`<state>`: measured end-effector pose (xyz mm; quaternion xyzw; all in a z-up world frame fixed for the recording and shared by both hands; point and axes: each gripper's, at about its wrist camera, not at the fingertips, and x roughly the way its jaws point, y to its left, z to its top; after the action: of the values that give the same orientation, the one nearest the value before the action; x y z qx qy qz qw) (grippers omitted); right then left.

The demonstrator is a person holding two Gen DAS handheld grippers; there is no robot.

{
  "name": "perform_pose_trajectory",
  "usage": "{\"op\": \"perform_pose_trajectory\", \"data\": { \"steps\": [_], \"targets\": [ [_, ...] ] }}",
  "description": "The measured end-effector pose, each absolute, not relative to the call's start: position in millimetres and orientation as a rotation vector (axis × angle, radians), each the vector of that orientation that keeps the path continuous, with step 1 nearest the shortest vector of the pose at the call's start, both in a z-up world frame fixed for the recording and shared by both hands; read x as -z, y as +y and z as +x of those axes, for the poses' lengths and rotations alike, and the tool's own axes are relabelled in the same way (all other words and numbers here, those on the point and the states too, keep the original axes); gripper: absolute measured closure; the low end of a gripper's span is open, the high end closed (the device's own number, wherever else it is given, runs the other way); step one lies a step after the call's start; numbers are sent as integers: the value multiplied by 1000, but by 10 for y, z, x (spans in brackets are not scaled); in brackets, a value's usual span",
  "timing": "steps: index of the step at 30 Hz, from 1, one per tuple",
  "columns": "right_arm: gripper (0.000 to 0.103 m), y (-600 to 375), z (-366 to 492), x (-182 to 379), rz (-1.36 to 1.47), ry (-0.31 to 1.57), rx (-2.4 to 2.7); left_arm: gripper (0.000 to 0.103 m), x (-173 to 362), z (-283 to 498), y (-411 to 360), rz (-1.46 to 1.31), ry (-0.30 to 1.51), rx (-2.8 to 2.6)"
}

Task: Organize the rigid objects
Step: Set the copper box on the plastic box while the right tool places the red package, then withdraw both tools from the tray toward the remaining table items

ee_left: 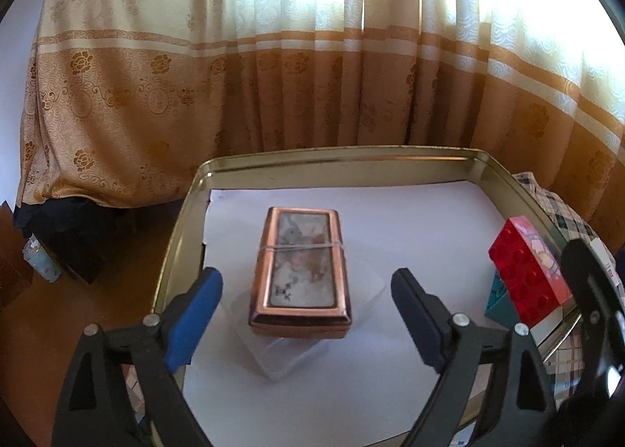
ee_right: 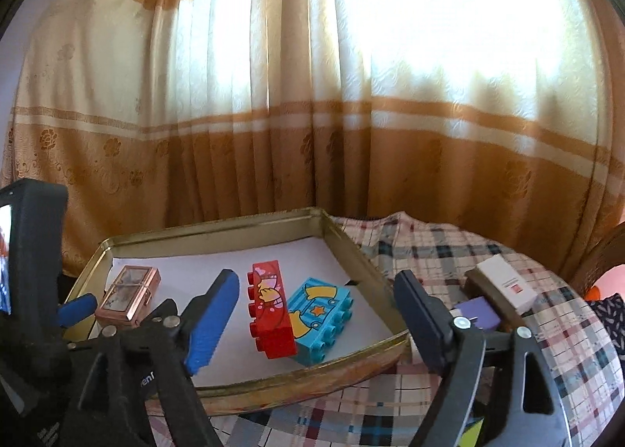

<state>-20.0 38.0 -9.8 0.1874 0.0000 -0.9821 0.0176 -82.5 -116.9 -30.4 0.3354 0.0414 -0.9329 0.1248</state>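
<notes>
A copper-framed box (ee_left: 300,271) with a picture lid and a band round it lies on the white lining of a gold tin tray (ee_left: 177,228). My left gripper (ee_left: 306,314) stands open astride its near end, pads clear of it. A red toy brick (ee_right: 269,310) leans on a blue one (ee_right: 320,316) in the tray's (ee_right: 363,263) right part. My right gripper (ee_right: 318,314) is open, the two bricks showing between its spread fingers, untouched. The copper box (ee_right: 129,296) sits at the tray's left. The red brick (ee_left: 525,265) also appears at the right in the left wrist view.
The tray rests on a checked cloth (ee_right: 449,247) over a round table. To its right lie a white carton (ee_right: 508,281), a brown box beneath it and a purple box (ee_right: 478,312). A gold curtain (ee_left: 273,87) hangs close behind. A small blue container (ee_left: 41,263) stands on the floor at left.
</notes>
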Motion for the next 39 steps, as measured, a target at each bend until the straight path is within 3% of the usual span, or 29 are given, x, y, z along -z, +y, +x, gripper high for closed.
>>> {"op": "perform_pose_trajectory", "data": {
  "steps": [19, 24, 39],
  "targets": [
    [15, 625, -38, 86, 569, -49, 3105, 12, 283, -770, -1158, 955, 160, 2741],
    [15, 765, 0, 89, 572, -56, 3136, 12, 216, -634, -1208, 872, 240, 2786],
    [15, 1549, 48, 86, 629, -219, 3295, 11, 136, -512, -1239, 771, 293, 2827]
  ]
}}
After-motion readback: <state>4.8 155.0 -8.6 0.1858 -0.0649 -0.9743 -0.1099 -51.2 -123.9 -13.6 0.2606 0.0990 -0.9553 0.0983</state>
